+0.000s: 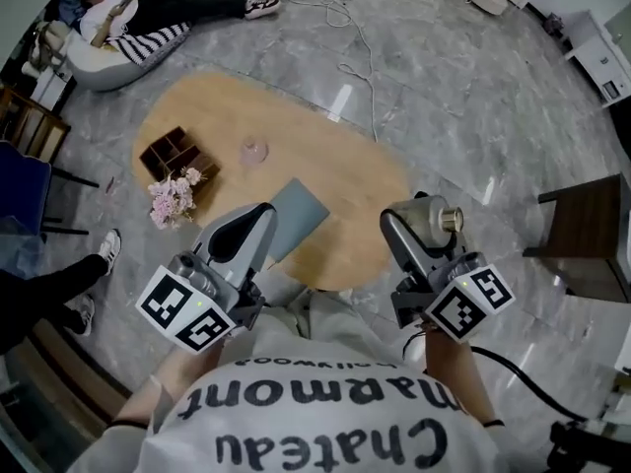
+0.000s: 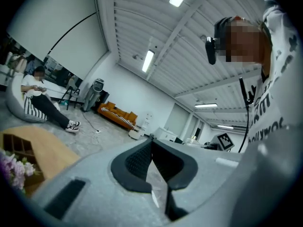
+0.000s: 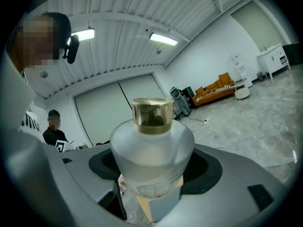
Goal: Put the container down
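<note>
My right gripper (image 1: 430, 217) is shut on the container (image 1: 441, 218), a frosted glass bottle with a gold cap. It is held in the air off the right end of the oval wooden table (image 1: 345, 180). In the right gripper view the bottle (image 3: 151, 150) fills the middle, upright between the dark pads (image 3: 208, 169). My left gripper (image 1: 258, 215) hovers over the table's near edge beside a grey-blue mat (image 1: 301, 213). In the left gripper view that gripper (image 2: 151, 143) is shut, with nothing between its pads.
On the table's left end stand a dark wooden organizer (image 1: 177, 154), pink flowers (image 1: 173, 197) and a small glass piece (image 1: 254, 151). A person (image 1: 158, 13) sits on a beanbag far left. A cable (image 1: 360, 62) crosses the floor. A dark chair (image 1: 582, 235) stands at the right.
</note>
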A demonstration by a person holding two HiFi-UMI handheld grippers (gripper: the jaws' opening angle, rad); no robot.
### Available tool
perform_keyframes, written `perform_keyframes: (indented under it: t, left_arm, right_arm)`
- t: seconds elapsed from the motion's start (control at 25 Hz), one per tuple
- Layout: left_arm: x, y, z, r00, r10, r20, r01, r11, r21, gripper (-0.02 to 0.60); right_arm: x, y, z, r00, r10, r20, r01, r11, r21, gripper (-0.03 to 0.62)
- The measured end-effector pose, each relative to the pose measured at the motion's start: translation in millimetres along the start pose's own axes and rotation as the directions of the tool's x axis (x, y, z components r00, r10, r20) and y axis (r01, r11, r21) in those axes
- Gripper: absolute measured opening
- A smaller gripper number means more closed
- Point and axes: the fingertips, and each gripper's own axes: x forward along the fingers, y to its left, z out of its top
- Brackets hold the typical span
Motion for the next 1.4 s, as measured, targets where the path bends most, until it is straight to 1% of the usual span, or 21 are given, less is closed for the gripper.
perform_keyframes:
  t: [0.12,0.24,0.44,0.6,0.72,0.88,1.0,1.08,1.28,1.4]
  left_arm:
    - [19.7,4.1,-25.7,0.996,0.087,-0.033,-0.088,0.996,-0.018,0.015]
    - [39.0,6.5,-49.5,0.985,0.157,-0.065,-0.159,0.987,-0.025,0.015]
    - [63.8,10.5,-95.1,0.967,0.212,-0.142,-0.219,0.975,-0.029,0.015]
    - [67.2,25.9,-132.5,0.941,0.258,-0.217,-0.269,0.963,-0.022,0.015]
    - [60.8,34.7,-154.5,0.918,0.291,-0.27,-0.31,0.95,-0.028,0.015]
    - [36.9,39.9,-173.1,0.884,0.34,-0.322,-0.374,0.926,-0.049,0.015]
    - [16.2,44.6,-181.9,0.859,0.373,-0.352,-0.414,0.909,-0.048,0.015]
    - [1.9,50.0,-184.5,0.841,0.403,-0.362,-0.449,0.892,-0.049,0.015]
    - [-33.0,62.3,-185.3,0.795,0.472,-0.381,-0.519,0.854,-0.025,0.015]
    - [-48.7,69.3,-190.8,0.771,0.505,-0.389,-0.557,0.83,-0.026,0.015]
  right_arm:
    - [17.6,-32.9,-12.1,0.995,0.052,-0.084,-0.052,0.999,-0.003,0.342]
    - [33.0,-60.7,-29.9,0.983,0.1,-0.155,-0.101,0.995,0.004,0.342]
    - [53.0,-95.6,-75.7,0.956,0.145,-0.256,-0.144,0.989,0.022,0.342]
    - [70.8,-112.7,-123.9,0.932,0.162,-0.323,-0.162,0.986,0.029,0.342]
    - [83.5,-127.3,-166.2,0.911,0.151,-0.385,-0.156,0.988,0.017,0.342]
    - [94.7,-146.9,-224.7,0.864,0.124,-0.487,-0.139,0.99,0.005,0.342]
    - [103.2,-159.7,-263.9,0.829,0.097,-0.551,-0.128,0.992,-0.018,0.342]
    - [108.3,-167.3,-288.3,0.803,0.073,-0.591,-0.119,0.992,-0.039,0.342]
    - [118.8,-179.4,-336.9,0.749,0.015,-0.663,-0.101,0.991,-0.091,0.342]
    - [124.4,-186.3,-354.0,0.727,-0.026,-0.686,-0.105,0.983,-0.148,0.342]
